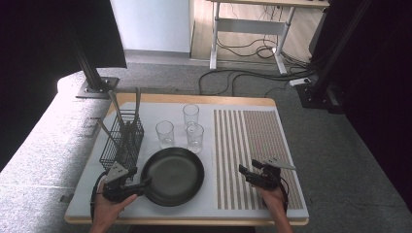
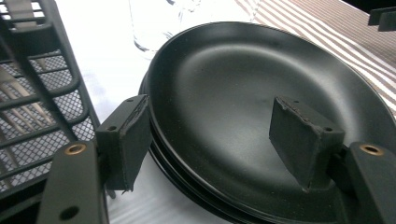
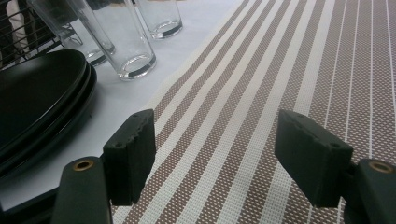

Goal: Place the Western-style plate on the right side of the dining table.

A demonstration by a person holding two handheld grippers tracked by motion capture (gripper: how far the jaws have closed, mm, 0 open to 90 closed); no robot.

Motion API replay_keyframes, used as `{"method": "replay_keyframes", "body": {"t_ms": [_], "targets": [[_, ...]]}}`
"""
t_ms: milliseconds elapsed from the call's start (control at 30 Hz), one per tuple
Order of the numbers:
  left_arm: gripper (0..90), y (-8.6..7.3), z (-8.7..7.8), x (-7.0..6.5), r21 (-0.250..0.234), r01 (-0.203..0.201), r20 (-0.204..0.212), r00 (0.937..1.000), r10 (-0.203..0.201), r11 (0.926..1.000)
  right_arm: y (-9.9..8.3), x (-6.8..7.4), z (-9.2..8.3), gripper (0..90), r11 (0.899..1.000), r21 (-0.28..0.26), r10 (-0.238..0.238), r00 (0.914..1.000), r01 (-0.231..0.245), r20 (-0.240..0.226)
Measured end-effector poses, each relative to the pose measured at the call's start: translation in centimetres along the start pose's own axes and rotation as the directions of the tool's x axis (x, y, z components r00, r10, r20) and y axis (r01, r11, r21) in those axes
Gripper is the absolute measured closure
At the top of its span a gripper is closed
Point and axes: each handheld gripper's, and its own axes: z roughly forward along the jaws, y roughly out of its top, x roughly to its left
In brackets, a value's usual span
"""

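While your left gripper [image 1: 142, 185] sits at the near-left rim of the stack of black plates [image 1: 173, 175], its jaws stand wide apart and grasp nothing: in the left gripper view the left pad is just outside the rim beside the stack's edge and the right pad hangs over the top plate's bowl [image 2: 243, 93], with the rim running between them. Whether either pad touches the plate you cannot tell from these views.

Your right gripper [image 1: 246, 172] is over the brown-and-white striped placemat [image 1: 252, 145] at the near right of the tabletop [image 1: 150, 109], well apart from the plates. Its jaws are released too, with only the woven stripes [image 3: 289, 70] showing between them.

Beyond the plates stand three clear drinking glasses [image 1: 165, 133], close together on the white surface. To the left of the plates sits a black wire-mesh caddy [image 1: 121, 141] holding cutlery upright; it is just beside your left gripper, and its mesh wall [image 2: 42, 107] shows at the left of that gripper's view.

No brand, label or writing can be read on the plates, glasses, caddy or placemat.
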Motion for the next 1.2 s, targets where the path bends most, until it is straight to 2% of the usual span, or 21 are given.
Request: {"method": "replay_keyframes", "body": {"t_ms": [300, 533, 700, 967, 1067, 1200], "targets": [[29.2, -0.3, 0.2, 0.3, 0.024, 0.011, -0.004, 0.9999, -0.011, 0.9996, 0.1, 0.6, 0.1, 29.9, 1.000, -0.005, -0.024, 0.9996, 0.024, -0.015], [28.9, -0.6, 0.0, 0.5, 0.035, 0.037, -0.024, 0.9990, -0.036, 0.9987, 0.3, 0.8, 0.1, 29.8, 1.000, -0.016, -0.004, 0.9990, 0.003, -0.045], [29.4, -0.8, 0.3, 0.5, 0.065, 0.050, -0.037, 0.9982, -0.048, 0.9966, 0.5, 1.0, 0.0, 29.6, 0.999, -0.031, 0.010, 0.9983, -0.012, -0.057], [29.6, -1.0, 1.2, 0.0, 0.088, 0.052, -0.001, 0.9987, -0.052, 0.9948, 0.5, 1.1, 0.0, 29.7, 0.999, -0.033, 0.016, 0.9981, -0.018, -0.060], [30.5, -1.2, 1.7, 0.0, 0.100, 0.065, 0.029, 0.9972, -0.069, 0.9928, 0.5, 1.2, 0.0, 29.9, 0.999, -0.038, 0.018, 0.9983, -0.020, -0.056], [31.9, -1.1, 1.7, 0.0, 0.083, 0.070, 0.023, 0.9971, -0.072, 0.9941, 0.6, 1.3, 0.0, 29.9, 0.999, -0.036, 0.019, 0.9983, -0.021, -0.056]]}}
